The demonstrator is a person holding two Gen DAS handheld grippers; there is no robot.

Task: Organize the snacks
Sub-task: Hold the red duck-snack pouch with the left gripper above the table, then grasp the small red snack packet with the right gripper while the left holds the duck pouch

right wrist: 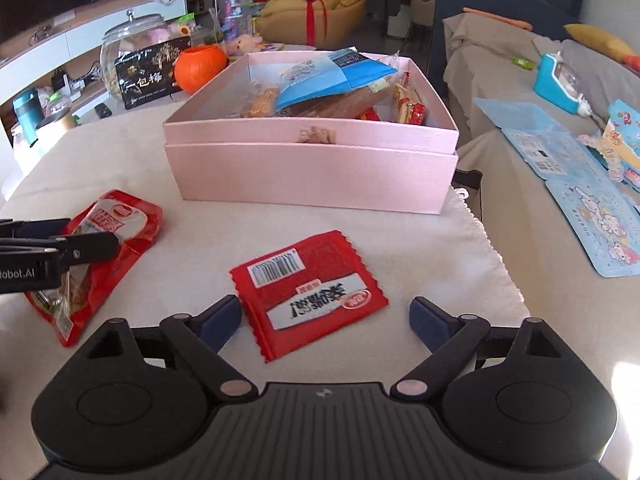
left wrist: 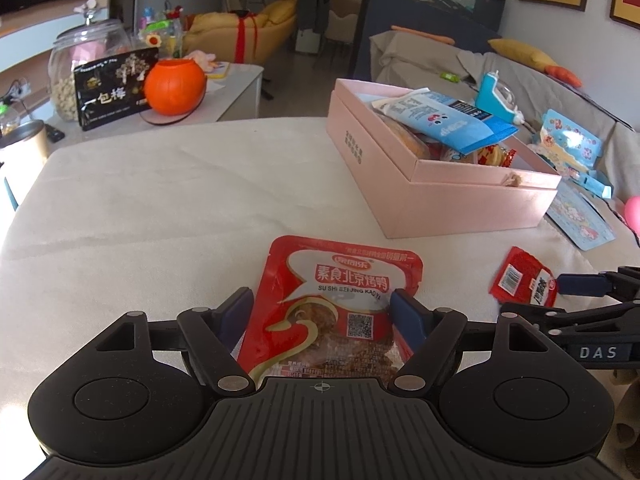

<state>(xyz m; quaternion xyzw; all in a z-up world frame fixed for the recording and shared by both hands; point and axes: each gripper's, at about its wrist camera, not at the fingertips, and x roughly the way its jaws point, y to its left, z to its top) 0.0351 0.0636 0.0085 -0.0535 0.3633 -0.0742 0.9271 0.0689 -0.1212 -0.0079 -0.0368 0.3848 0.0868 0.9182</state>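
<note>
A pink box (left wrist: 460, 208) (right wrist: 312, 168) holding several snack packs stands on the white cloth. My left gripper (left wrist: 322, 312) has its fingers on both sides of a red roast-duck snack pack (left wrist: 340, 280), which lies on the cloth; in the right wrist view the pack (right wrist: 120, 220) sits between the left fingers (right wrist: 92, 246). My right gripper (right wrist: 326, 316) is open around a smaller red snack packet (right wrist: 308, 292) lying flat; it also shows in the left wrist view (left wrist: 520, 276), with a right fingertip (left wrist: 580, 284) beside it.
A glass jar (right wrist: 132, 40), black plum box (right wrist: 152, 74) and orange pumpkin pot (right wrist: 200, 64) stand on a side table at the back left. Blue cartoon packs (right wrist: 600, 224) lie on the sofa to the right. The cloth's lace edge (right wrist: 492, 248) runs right of the packet.
</note>
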